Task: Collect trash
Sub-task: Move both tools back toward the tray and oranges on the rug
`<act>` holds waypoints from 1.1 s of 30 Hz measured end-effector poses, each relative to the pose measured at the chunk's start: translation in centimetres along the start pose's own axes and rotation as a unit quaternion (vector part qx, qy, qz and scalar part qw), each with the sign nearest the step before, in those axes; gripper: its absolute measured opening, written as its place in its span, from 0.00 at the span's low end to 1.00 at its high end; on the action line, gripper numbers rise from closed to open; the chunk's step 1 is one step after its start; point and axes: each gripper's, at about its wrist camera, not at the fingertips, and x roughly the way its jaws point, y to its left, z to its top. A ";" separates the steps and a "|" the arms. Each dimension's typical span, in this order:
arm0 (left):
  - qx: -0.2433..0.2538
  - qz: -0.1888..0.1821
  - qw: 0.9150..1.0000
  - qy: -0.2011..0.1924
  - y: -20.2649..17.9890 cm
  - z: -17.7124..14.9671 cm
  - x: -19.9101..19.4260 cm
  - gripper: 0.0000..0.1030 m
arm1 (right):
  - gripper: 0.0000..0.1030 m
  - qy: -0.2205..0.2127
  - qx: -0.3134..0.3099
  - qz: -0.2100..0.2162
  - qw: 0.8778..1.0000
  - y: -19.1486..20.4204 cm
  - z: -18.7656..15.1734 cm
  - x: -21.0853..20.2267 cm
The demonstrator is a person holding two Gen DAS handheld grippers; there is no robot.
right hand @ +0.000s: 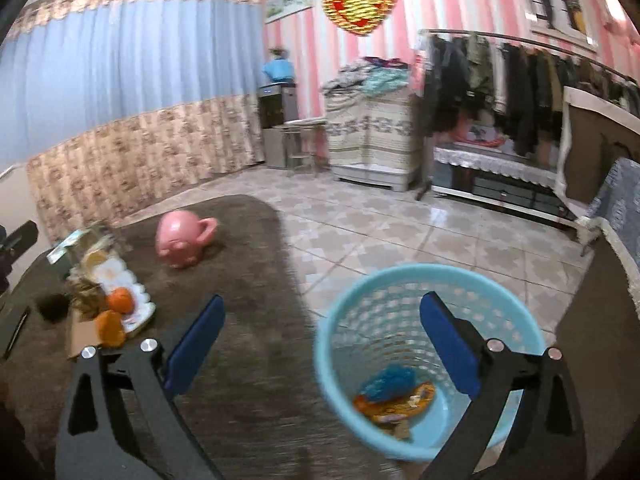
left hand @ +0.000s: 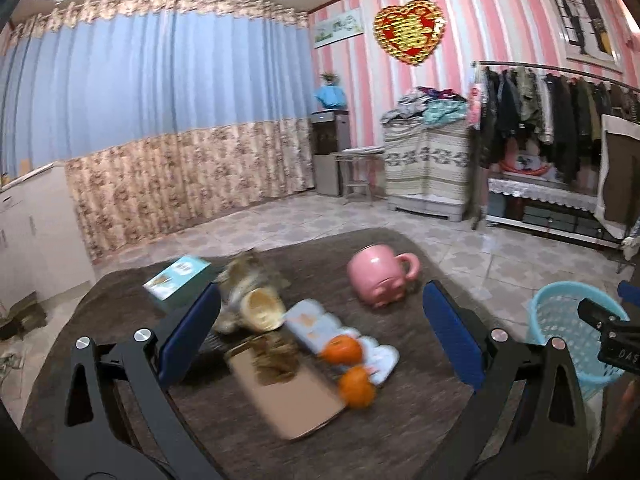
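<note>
While pink-striped walls and blue curtains ring the tiled floor, the brown fuzzy bench (left hand: pixel 400 420) carries a tipped pink mug (left hand: pixel 378 274), and only the right view looks into the perforated blue basket (right hand: pixel 404 280), wrappers (right hand: pixel 394 398) at its bottom, both left gripper (left hand: pixel 320 336) and right gripper (right hand: pixel 320 344) jaws released, empty.

A brown, carpet-like surface (left hand: pixel 400 420) carried a pink mug (left hand: pixel 380 274) on its side, a teal box (left hand: pixel 178 282), a flat cardboard sheet (left hand: pixel 284 396), two oranges (left hand: pixel 356 386) and blurred wrappers (left hand: pixel 248 284). A light-blue basket (right hand: pixel 404 292) stood on the tiled floor (right hand: pixel 400 232) beside it.
</note>
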 end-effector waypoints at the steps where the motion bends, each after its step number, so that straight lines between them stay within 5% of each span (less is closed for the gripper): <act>1: -0.005 0.005 1.000 0.005 1.0 -0.3 -0.1 0.95 | 0.93 -0.001 -0.009 0.004 1.000 0.8 -0.1 -0.1; 17: -0.048 0.080 0.994 0.051 12.1 -4.7 -1.0 0.95 | 0.93 0.019 -0.056 0.073 0.996 8.5 -1.3 0.6; 33: -0.054 0.111 0.989 0.086 15.3 -7.8 1.1 0.95 | 0.93 0.063 -0.077 0.109 0.989 13.7 -3.0 3.9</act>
